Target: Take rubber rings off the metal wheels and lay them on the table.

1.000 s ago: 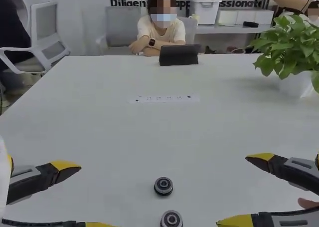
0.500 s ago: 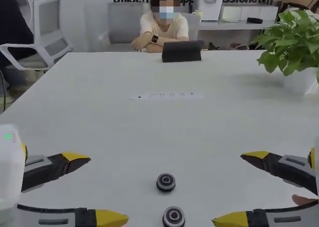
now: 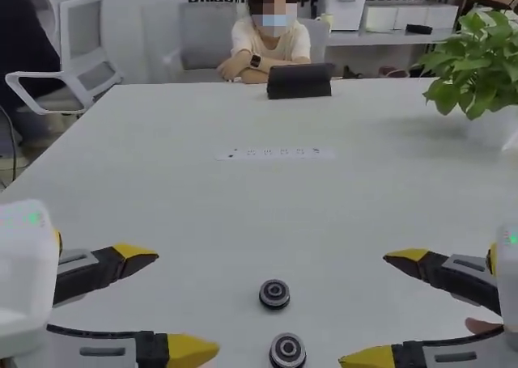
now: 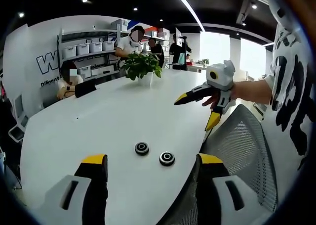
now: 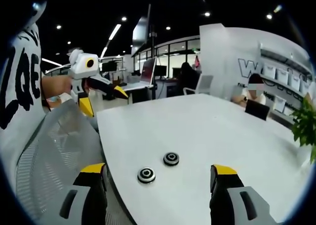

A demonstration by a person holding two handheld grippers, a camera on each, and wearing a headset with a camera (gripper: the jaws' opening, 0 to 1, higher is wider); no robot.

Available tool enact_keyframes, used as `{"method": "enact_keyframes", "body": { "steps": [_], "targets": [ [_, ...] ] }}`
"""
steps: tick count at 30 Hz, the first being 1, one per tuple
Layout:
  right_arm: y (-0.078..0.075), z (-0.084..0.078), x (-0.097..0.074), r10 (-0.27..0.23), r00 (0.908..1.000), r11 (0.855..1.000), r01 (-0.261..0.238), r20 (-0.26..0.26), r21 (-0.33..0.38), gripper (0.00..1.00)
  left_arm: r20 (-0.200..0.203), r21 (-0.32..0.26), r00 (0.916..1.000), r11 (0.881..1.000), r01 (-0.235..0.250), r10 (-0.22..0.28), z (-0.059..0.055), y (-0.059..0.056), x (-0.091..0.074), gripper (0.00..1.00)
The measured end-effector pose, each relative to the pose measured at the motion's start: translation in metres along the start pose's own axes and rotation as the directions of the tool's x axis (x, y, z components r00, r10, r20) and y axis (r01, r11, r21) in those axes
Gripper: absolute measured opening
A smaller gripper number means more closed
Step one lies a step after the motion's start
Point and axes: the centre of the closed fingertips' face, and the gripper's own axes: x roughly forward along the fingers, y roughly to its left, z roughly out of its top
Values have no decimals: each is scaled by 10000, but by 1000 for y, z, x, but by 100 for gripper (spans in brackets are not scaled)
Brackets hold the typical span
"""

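Note:
Two small metal wheels with black rubber rings lie flat near the table's front edge, the far wheel [image 3: 274,293] [image 4: 142,148] [image 5: 171,158] and the near wheel [image 3: 287,349] [image 4: 167,158] [image 5: 146,175]. My left gripper [image 3: 182,303] [image 4: 152,159] [image 5: 106,104] hovers to their left, open and holding nothing. To their right my right gripper [image 3: 366,308] [image 5: 158,169] [image 4: 193,115] is also open and holding nothing. Both point inward at the wheels, and neither touches one.
The white table [image 3: 259,206] has a flush socket strip [image 3: 273,152] at its middle. A potted plant [image 3: 477,57] stands at the back right. A person sits at the far end behind a dark tablet [image 3: 299,81]. A mesh chair [image 4: 237,151] is at the front edge.
Both grippers have come in a little toward the wheels from either side, still open. The head camera has shifted slightly. The wheels have not moved.

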Motion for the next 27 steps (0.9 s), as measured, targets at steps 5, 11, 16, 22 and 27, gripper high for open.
{"method": "enact_keyframes", "body": {
  "steps": [5,11,16,22,27],
  "targets": [
    [2,-9,4,76,9998,10000,-76,-199,-3,85,-54,37,10000,10000,32,-32,-3,-2,4,70],
    [5,-16,4,136,9994,9999,-135,-308,42,85,-154,53,9998,9999,160,-160,-7,-6,8,70],
    [7,-19,4,179,9993,9998,-176,-326,73,84,-192,90,9995,9996,251,-249,-9,-10,11,70],
    [11,-24,4,218,9991,9997,-214,-372,112,84,-274,83,9989,9992,390,-388,-13,-14,16,70],
    [11,-29,4,213,9989,9997,-208,-425,130,84,-336,36,9982,9987,500,-499,-16,-17,20,69]
  ]
}}
